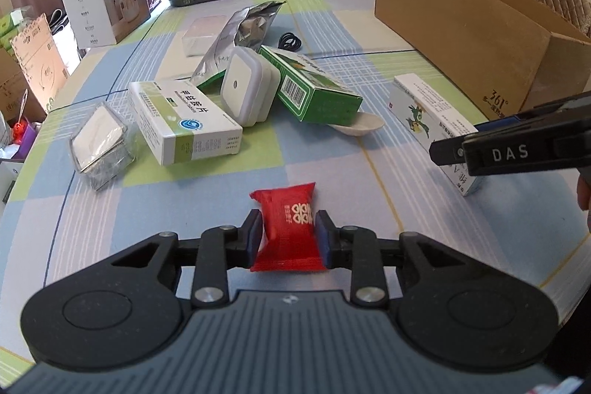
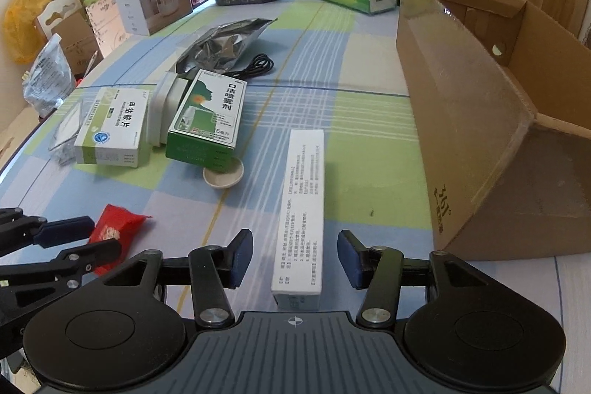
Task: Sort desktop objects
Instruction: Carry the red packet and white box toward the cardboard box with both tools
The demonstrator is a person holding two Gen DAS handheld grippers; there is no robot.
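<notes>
A red sweet packet [image 1: 286, 209] lies at the near middle of the checked tablecloth. My left gripper [image 1: 288, 224] is shut on it, one pad pressing each side. From the right wrist view the same packet [image 2: 118, 220] shows at the lower left, between the left gripper's fingers [image 2: 85, 222]. A long white medicine box [image 2: 301, 202] lies lengthwise between the fingers of my right gripper [image 2: 294, 239], which is open with a gap on both sides. That box [image 1: 424, 113] also appears at the right of the left wrist view, under the right gripper [image 1: 454, 150].
A large open cardboard box [image 2: 480, 135] stands on the right. Mid-table lies a pile: a white-green medicine box [image 1: 184, 120], a green box [image 1: 314, 87], a white square night light [image 1: 247, 87], a foil bag [image 1: 240, 32], a white spoon [image 1: 358, 126], a clear packet [image 1: 99, 143]. Stacked cartons line the far edge.
</notes>
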